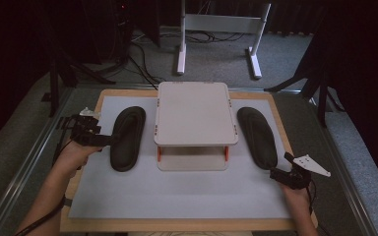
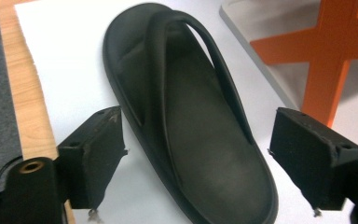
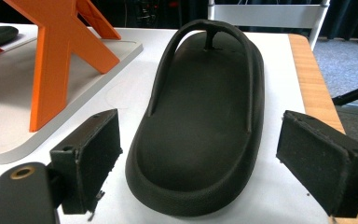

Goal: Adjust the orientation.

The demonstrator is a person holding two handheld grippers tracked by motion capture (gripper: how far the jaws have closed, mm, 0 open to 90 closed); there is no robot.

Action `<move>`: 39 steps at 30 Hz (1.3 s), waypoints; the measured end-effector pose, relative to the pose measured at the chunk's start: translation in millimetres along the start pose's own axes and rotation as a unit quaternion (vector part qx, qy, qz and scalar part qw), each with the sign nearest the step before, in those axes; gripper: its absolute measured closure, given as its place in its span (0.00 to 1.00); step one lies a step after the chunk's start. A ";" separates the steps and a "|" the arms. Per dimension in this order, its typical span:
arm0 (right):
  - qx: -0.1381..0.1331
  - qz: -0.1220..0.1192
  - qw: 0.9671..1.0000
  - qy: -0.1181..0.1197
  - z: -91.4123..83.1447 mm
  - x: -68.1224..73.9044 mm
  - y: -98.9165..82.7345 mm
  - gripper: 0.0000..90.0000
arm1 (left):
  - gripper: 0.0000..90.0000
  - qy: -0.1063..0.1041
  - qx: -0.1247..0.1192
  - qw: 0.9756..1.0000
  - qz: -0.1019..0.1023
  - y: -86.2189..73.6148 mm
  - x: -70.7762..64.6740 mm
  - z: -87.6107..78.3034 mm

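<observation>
Forearms enter from the bottom edge in the high view, one per side. Left hand (image 1: pixel 71 155) is angled inward, its wrist cocked, holding the left gripper (image 1: pixel 109 140) roughly level and pointing across at the left sandal (image 1: pixel 127 137); jaw tips sit at that sandal's outer edge, about mid-length. Right hand (image 1: pixel 295 196) sits near the board's front right corner, and the right gripper (image 1: pixel 277 173) points up and inward, tips just short of the heel of the right sandal (image 1: pixel 257 136). White rack (image 1: pixel 195 115) stands between the two sandals, well clear of both grippers.

Left gripper view: jaws wide, nothing pressed between them. Left sandal lies flat on the white mat (image 2: pixel 70 60), straight ahead, its heel end running down between the jaws; neither pad touches it. Strap arches over the toe end, far from the tips. Orange rack leg (image 2: pixel 328 70) is off to the right, beyond the right jaw. Wooden board edge (image 2: pixel 21 93) runs along the left, past the left jaw.

Right gripper view: jaws wide, empty. Right sandal (image 3: pixel 205 116) lies flat dead ahead, heel nearest, just in front of the gap and between the jaw lines; no contact. Orange leg (image 3: pixel 58 56) on the rack base is ahead-left. Board edge (image 3: pixel 314 84) is ahead-right.
</observation>
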State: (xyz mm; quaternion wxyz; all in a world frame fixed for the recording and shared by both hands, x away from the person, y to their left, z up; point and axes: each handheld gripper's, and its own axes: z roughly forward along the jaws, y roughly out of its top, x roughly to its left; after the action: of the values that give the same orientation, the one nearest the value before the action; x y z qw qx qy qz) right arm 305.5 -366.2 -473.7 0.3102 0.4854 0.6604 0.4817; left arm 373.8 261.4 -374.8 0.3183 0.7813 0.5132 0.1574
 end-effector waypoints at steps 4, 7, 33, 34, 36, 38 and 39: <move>0.001 -0.001 1.000 0.000 0.1 0.0 0.0 0.14 | 0.21 -0.002 0.021 1.000 0.010 9.6 1.5 5.3; 0.001 -0.001 1.000 0.001 0.3 0.2 0.0 0.14 | 0.21 0.001 0.035 0.999 0.018 17.2 2.0 9.6; 0.007 -0.006 1.000 0.005 1.4 1.0 -0.3 0.15 | 0.42 -0.018 0.143 0.989 0.032 44.3 31.2 63.4; 0.007 -0.006 1.000 0.005 1.5 1.1 -0.3 0.15 | 0.45 -0.023 0.146 0.989 0.028 44.9 32.5 65.2; 0.007 -0.007 1.000 0.005 1.5 1.2 -0.3 0.15 | 0.46 -0.022 0.155 0.987 0.032 46.0 33.9 68.9; 0.007 -0.007 1.000 0.004 1.5 1.1 -0.3 0.15 | 0.48 -0.021 0.165 0.986 0.031 46.5 35.5 73.5; 0.007 -0.006 1.000 0.005 1.4 1.1 -0.3 0.15 | 0.48 -0.024 0.169 0.985 0.030 46.4 36.4 75.5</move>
State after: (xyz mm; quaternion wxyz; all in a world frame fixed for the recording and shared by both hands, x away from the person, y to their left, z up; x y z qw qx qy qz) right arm 306.3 -364.7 -474.4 0.3067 0.4813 0.6681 0.4774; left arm 465.0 256.3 -403.6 0.1896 0.8427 0.5005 0.0591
